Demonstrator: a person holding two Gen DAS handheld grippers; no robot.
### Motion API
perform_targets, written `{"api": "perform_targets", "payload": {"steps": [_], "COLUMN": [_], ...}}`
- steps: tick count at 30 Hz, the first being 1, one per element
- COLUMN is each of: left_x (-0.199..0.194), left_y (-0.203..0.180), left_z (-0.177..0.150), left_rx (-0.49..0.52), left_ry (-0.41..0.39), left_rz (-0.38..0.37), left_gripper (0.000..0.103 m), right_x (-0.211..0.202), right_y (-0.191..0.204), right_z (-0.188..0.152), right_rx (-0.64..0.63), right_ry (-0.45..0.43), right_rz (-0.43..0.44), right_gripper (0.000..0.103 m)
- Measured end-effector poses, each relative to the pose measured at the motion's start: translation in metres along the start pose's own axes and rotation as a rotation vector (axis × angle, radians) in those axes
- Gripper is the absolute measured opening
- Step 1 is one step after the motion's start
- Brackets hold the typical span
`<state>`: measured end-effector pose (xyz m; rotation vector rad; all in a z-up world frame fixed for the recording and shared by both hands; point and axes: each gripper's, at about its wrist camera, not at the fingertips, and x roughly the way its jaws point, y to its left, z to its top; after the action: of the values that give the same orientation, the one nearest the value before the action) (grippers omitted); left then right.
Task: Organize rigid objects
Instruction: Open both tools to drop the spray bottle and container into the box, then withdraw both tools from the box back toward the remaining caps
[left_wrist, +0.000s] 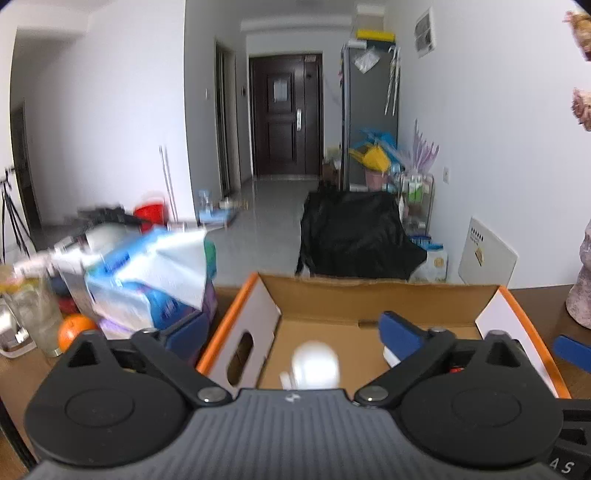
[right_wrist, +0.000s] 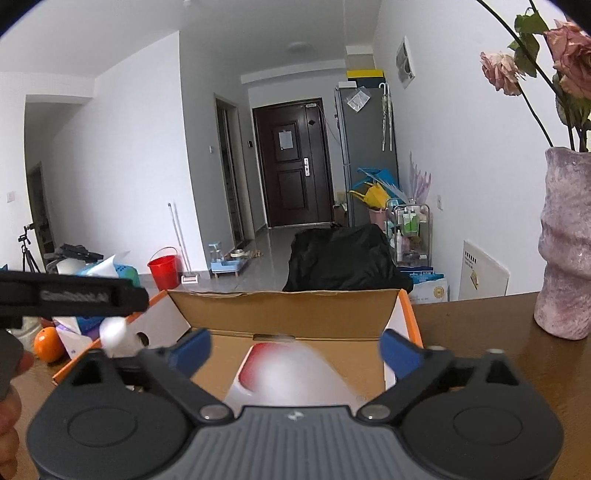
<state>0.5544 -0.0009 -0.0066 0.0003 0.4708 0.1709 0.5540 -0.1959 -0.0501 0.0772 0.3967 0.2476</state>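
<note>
A: You're holding the left gripper (left_wrist: 291, 332) with its jaws spread wide, gripping nothing; a blurred white object (left_wrist: 315, 365) is sitting low centre, inside the cardboard box (left_wrist: 369, 295).

B: Your right gripper (right_wrist: 295, 345) is gaping too, empty, over a red-and-white item (right_wrist: 280, 373). The box walls are crowding both sides; the vase (right_wrist: 565, 240) is standing at the right edge.

Matt brown cardboard box (right_wrist: 288, 314) w/ orange edge, on dark wood table (right_wrist: 480, 343).
</note>
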Motion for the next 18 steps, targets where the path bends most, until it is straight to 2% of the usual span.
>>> {"api": "perform_targets", "payload": {"steps": [18], "left_x": [-0.015], "left_y": [0.014], "left_z": [0.001], "left_rx": [-0.047], "left_ry": [0.011], "left_rz": [-0.004], "left_gripper": [0.103], "right_x": [-0.023], "right_y": [-0.002], "right_z": [0.0], "right_rx": [-0.018], "right_ry": [-0.013], "right_rz": [-0.005], "right_gripper": [0.103]}}
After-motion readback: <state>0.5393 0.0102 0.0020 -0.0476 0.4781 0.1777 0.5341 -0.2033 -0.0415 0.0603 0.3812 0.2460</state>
